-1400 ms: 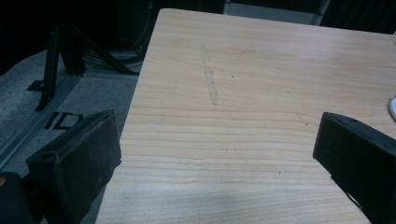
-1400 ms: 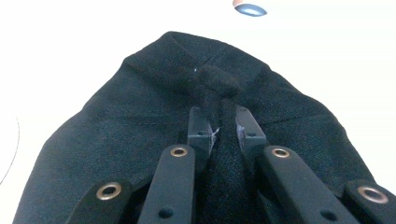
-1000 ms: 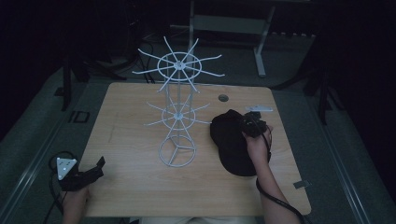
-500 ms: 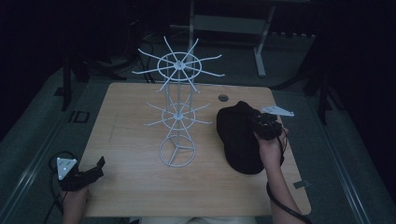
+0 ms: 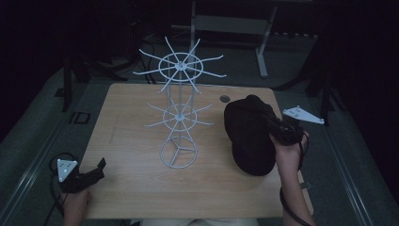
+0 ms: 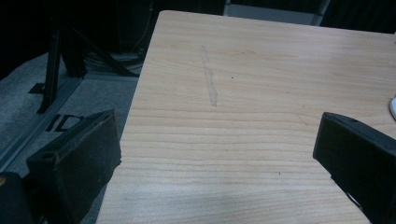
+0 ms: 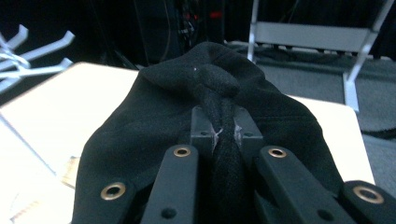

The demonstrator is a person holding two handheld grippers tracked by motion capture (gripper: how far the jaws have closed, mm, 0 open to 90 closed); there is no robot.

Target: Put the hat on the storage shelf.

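The bench (image 5: 136,141) takes up most of what I see from the high view, a pale wooden top with dark floor all round it. Standing near its middle is the white wire rack (image 5: 179,113), a ring base, a slim post and two tiers of spokes sticking out like hooks; I take it that is where the cap is meant to hang, since its arms are bare. The black cap (image 5: 249,136) sits to the right of the rack, well apart from it, raised off the wood on its near side. My right claw (image 5: 276,129) has it: in the right gripper view the jaws are pinched tight on a fold of the cap's (image 7: 205,107) fabric, a grip on cloth that should let it dangle free for hooking. My left claw (image 5: 94,170) waits at the near left corner, jaws wide with nothing between them, hovering over bare wood and kept out of the way.
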